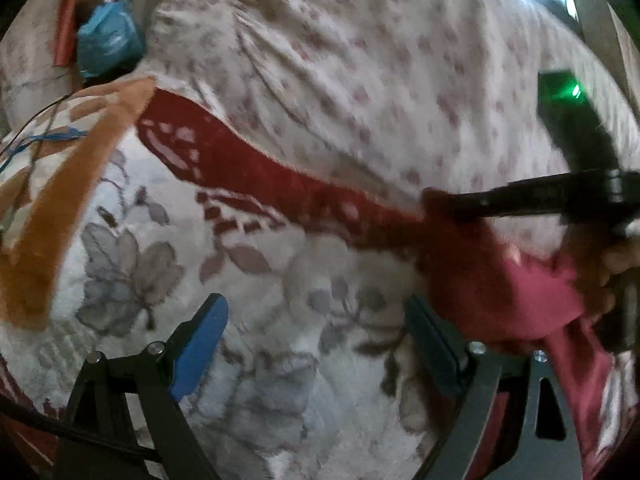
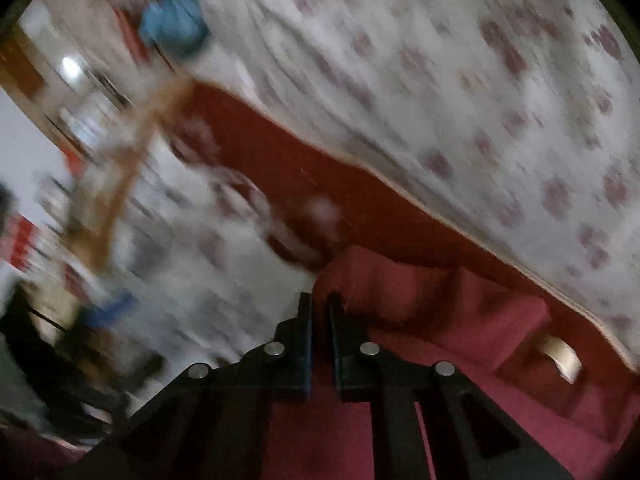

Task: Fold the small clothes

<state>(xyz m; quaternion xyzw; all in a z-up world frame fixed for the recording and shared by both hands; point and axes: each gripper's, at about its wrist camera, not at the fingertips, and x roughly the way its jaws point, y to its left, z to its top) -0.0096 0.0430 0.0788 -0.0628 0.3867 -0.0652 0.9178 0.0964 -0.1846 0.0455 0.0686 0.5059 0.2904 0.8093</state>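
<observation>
A small pink-red garment (image 1: 532, 296) lies bunched on a floral blanket (image 1: 248, 320) at the right. My left gripper (image 1: 320, 336) is open and empty above the blanket, its blue pads wide apart, just left of the garment. My right gripper (image 1: 448, 200) reaches in from the right and pinches the garment's upper edge. In the blurred right wrist view the garment (image 2: 440, 312) fills the lower right, folded in layers, and my right gripper (image 2: 320, 304) has its jaws nearly together on the cloth's edge.
A white sheet with pink flowers (image 1: 380, 60) covers the bed beyond the blanket's red border (image 1: 248, 164). A blue bag (image 1: 108, 40) and a red object lie at the far left. An orange band (image 1: 60, 208) runs across the blanket at left.
</observation>
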